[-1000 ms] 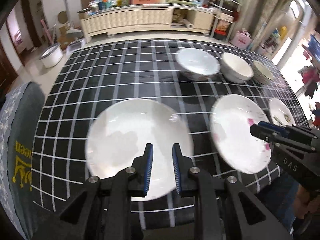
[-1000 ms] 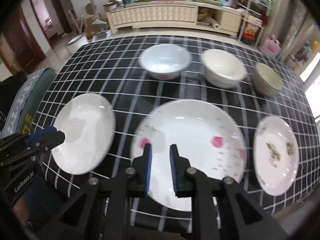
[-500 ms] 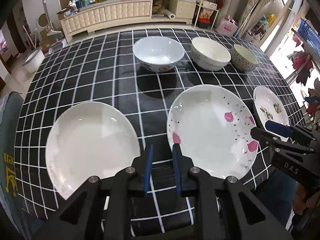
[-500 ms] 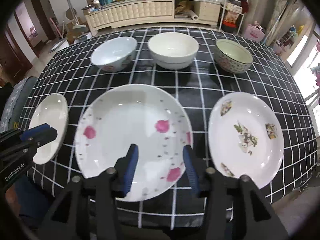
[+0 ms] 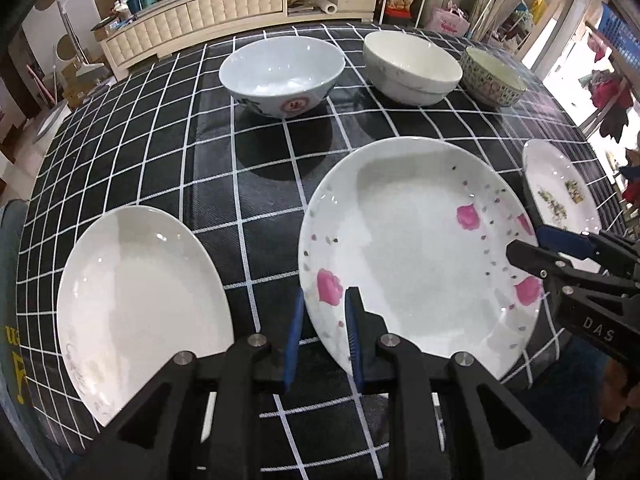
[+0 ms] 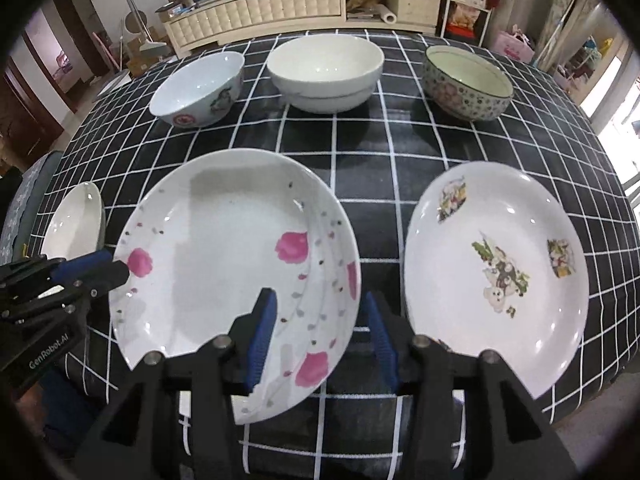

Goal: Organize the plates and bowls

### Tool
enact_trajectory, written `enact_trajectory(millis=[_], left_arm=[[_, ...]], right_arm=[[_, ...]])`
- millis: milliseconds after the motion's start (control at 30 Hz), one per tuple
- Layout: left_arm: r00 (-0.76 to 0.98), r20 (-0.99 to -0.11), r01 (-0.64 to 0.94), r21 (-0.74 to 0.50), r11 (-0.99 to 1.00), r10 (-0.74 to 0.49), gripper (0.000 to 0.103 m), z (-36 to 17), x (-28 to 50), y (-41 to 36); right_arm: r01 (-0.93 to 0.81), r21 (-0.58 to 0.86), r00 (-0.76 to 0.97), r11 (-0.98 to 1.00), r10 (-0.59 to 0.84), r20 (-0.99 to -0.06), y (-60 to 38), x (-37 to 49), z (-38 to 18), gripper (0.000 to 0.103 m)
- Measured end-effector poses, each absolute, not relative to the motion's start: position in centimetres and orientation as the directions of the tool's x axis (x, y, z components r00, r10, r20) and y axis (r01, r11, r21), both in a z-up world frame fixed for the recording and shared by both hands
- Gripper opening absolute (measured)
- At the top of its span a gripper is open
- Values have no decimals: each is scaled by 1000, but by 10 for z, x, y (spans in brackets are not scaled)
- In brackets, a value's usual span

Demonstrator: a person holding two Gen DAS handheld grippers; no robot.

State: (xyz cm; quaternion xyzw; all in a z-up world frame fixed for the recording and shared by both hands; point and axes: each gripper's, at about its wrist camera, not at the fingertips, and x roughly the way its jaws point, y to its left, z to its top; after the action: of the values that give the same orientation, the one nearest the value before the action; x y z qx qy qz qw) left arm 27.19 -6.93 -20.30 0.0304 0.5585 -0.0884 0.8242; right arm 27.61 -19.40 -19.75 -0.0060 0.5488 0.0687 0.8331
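Three plates lie along the near edge of the table: a plain white plate [image 5: 140,304], a pink-flower plate [image 5: 416,248] [image 6: 236,276] and a plate with green motifs [image 6: 496,272] [image 5: 560,196]. Behind them stand a pale blue bowl [image 5: 282,72] [image 6: 200,88], a white bowl [image 5: 412,66] [image 6: 324,72] and a patterned bowl [image 6: 468,80] [image 5: 492,78]. My left gripper [image 5: 322,332] is narrowly open, its jaws either side of the flower plate's left rim. My right gripper [image 6: 320,332] is open around the same plate's right rim.
The table wears a black cloth with a white grid [image 5: 168,128]. A long cream cabinet [image 6: 256,12] stands beyond it on the floor. Shelves and bags [image 6: 472,4] stand at the back right. A grey seat [image 5: 10,280] is at the table's left edge.
Both grippers have moved right and nearer the table. My left gripper went from the plain plate to the flower plate's left rim. My right gripper opened wide and reached the plate's right rim.
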Motion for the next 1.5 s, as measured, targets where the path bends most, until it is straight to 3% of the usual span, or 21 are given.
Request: enact_trajectory(millis=[367, 533, 933, 1100, 1500], left_arm=[[340, -935, 188, -39, 981, -102, 18, -215, 287, -71], [322, -942, 193, -29, 981, -91, 18, -223, 289, -74], [355, -934, 220, 55, 974, -27, 21, -223, 285, -84], [354, -935, 209, 52, 977, -26, 20, -221, 282, -82], [378, -924, 192, 27, 981, -48, 16, -199, 275, -69]], right_arm=[[-117, 76, 354, 990, 113, -929, -194, 284, -215, 50], [-112, 88, 344, 990, 122, -931, -195, 286, -220, 37], [-91, 61, 385, 994, 92, -918, -196, 281, -218, 29], [-63, 134, 375, 989, 148, -915, -206, 282, -216, 22], [-70, 126, 404, 990, 143, -904, -195, 275, -199, 21]])
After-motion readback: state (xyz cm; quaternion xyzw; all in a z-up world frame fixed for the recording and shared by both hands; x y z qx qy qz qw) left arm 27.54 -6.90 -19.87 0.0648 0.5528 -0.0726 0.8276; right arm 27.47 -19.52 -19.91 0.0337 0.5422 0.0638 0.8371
